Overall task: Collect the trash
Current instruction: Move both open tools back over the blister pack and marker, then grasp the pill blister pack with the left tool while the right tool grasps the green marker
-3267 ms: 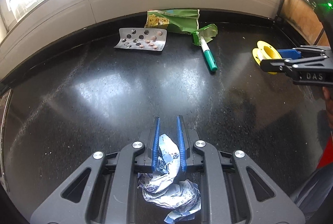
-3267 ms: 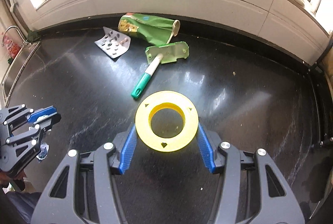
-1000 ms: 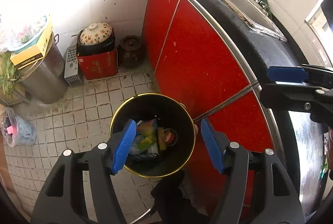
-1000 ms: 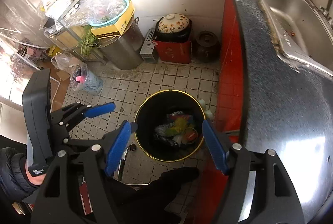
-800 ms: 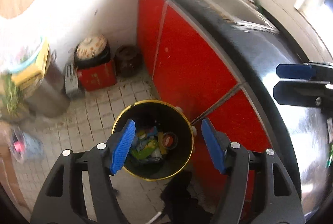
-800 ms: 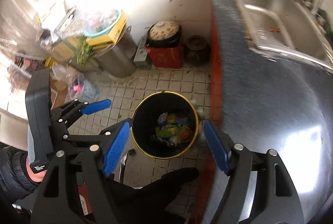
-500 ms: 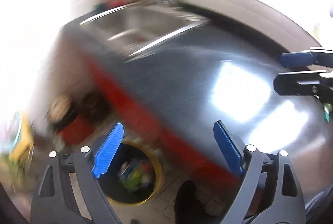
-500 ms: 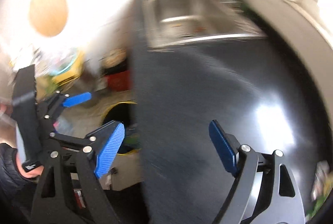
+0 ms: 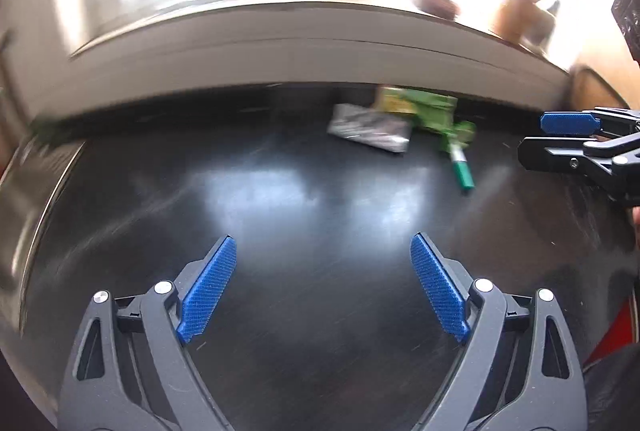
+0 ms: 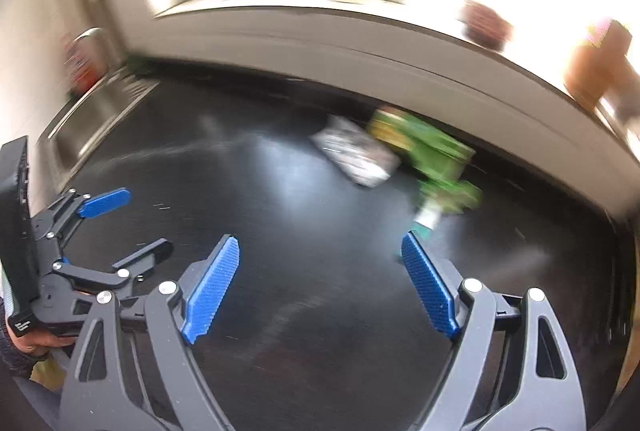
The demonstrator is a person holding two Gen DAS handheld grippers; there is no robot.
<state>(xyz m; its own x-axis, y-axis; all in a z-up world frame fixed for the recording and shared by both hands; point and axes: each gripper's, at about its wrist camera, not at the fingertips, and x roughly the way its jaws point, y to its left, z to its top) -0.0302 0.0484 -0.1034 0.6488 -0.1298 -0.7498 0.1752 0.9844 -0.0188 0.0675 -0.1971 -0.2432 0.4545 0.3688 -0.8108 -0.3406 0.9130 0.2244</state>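
Note:
Both views are motion-blurred. On the black counter [image 9: 320, 215] near the back wall lie a silver pill blister pack [image 9: 370, 133], a green snack bag [image 9: 416, 107] and a green-capped marker [image 9: 460, 167] with a green wrapper. In the right wrist view the blister pack [image 10: 356, 153], the bag [image 10: 424, 147] and the marker [image 10: 430, 219] show too. My left gripper [image 9: 324, 283] is open and empty over the near counter. My right gripper [image 10: 320, 283] is open and empty, its right fingertip just in front of the marker.
A steel sink [image 10: 92, 127] with a tap is set in the counter's left end. A pale tiled backsplash [image 9: 280, 67] and a bright window sill with blurred pots run behind. The other gripper shows at each view's side edge.
Both grippers swung from above the floor trash bin back over the counter. The crumpled paper and yellow tape roll held earlier are no longer in the jaws.

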